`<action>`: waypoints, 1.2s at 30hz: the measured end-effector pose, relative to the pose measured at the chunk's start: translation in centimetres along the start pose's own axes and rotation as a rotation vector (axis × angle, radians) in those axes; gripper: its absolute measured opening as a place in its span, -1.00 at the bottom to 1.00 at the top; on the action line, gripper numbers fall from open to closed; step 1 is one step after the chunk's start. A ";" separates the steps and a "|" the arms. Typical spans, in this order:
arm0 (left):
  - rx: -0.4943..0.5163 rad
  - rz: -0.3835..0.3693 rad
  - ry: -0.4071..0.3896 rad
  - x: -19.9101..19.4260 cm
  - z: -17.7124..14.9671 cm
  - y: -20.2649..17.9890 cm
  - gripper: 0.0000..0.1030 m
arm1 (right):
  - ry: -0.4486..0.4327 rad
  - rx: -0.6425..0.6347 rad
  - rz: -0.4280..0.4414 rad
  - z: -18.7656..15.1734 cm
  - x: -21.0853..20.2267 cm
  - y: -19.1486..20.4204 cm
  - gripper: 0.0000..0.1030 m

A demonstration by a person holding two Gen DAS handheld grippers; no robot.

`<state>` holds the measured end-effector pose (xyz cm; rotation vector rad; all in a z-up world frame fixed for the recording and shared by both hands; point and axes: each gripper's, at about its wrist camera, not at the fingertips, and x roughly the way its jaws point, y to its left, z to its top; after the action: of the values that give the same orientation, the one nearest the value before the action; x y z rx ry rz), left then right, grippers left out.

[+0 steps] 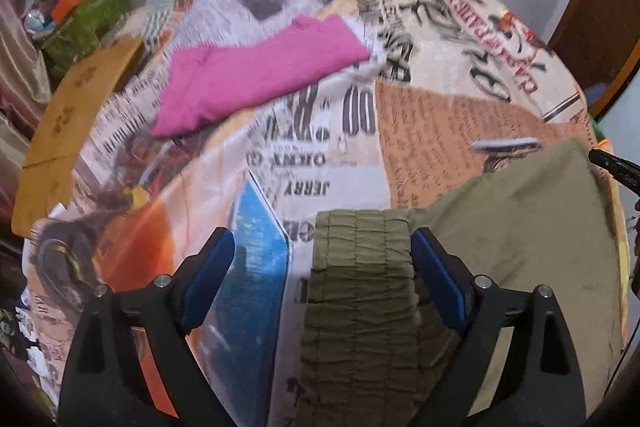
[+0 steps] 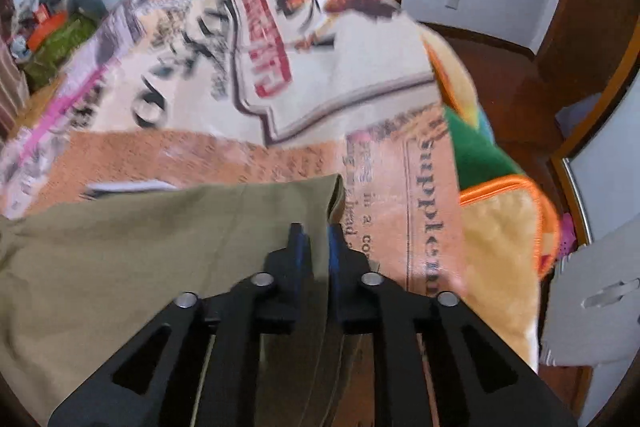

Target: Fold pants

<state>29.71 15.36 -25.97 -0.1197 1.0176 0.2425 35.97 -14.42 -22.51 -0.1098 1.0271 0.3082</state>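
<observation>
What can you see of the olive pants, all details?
The olive pants look like thin woven cloth, lying flat on the printed bedspread. The gathered, stitched elastic waistband sits between the open left gripper pads, beside the right-hand pad; contact unclear. At the other end, a leg corner lies between the nearly closed right gripper pads, apparently pinched. A pale flat object lies just beyond the pants' far edge.

"JERRY" upside down on white panel of printed bedsheet point(image 1: 308, 189), "supplem…" sideways on its orange panel point(image 2: 434, 211), red lettering nearby possibly blurred beyond reading.
</observation>
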 end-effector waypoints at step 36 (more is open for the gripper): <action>0.254 -0.074 0.058 -3.6 -7.2 -4.3 0.77 | 0.174 -0.294 0.322 -8.0 -4.6 16.6 0.18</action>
<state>23.06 9.19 -26.68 0.0664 1.0915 0.0408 22.16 -1.41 -21.79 -0.2406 1.1672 0.7535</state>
